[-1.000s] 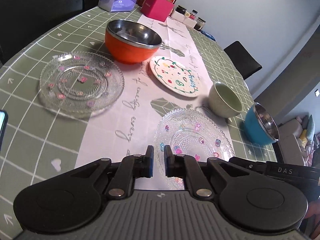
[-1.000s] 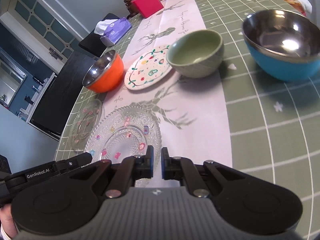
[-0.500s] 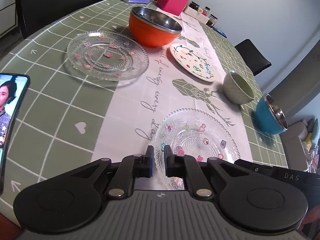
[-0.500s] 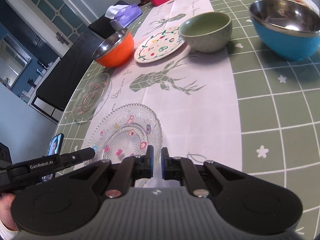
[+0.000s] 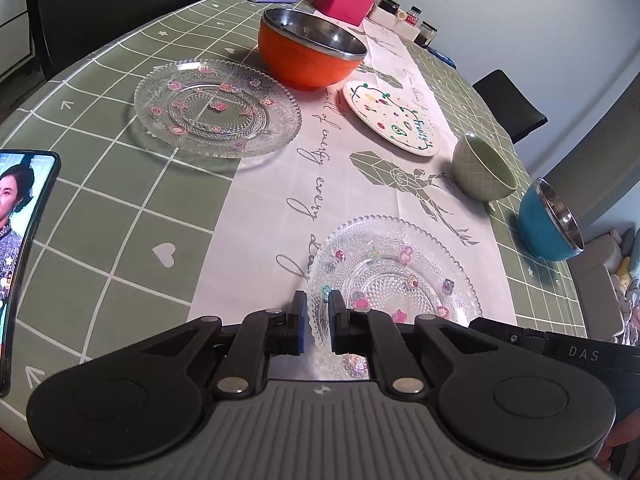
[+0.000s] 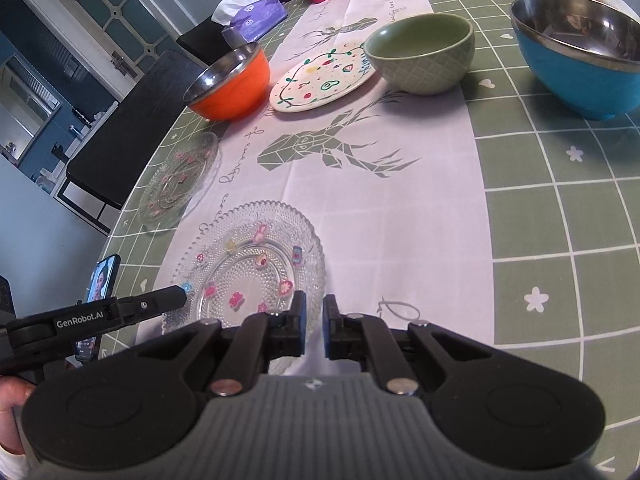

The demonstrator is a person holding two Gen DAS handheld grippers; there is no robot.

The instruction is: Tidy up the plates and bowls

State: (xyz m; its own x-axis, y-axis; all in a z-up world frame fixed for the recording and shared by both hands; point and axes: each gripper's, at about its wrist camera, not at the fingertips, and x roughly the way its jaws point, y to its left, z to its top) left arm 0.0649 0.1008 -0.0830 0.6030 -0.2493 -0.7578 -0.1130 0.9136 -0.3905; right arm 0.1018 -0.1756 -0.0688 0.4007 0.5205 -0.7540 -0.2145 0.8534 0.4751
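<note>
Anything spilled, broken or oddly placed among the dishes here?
Nothing stands out: both glass plates, the painted plate and the orange, green and blue bowls sit upright, apart and empty.

both grippers pulled back toward the near table edge

the near glass plate (image 5: 394, 276) now sits a little farther ahead of the left gripper (image 5: 318, 320), its rim no longer tucked under the fingertips (image 5: 299, 312). a phone (image 5: 20, 248) has come into view far out to their left. ahead of the right gripper (image 6: 314, 322), the green bowl (image 6: 420, 54) and blue bowl (image 6: 580, 52) lie farther off.
</note>
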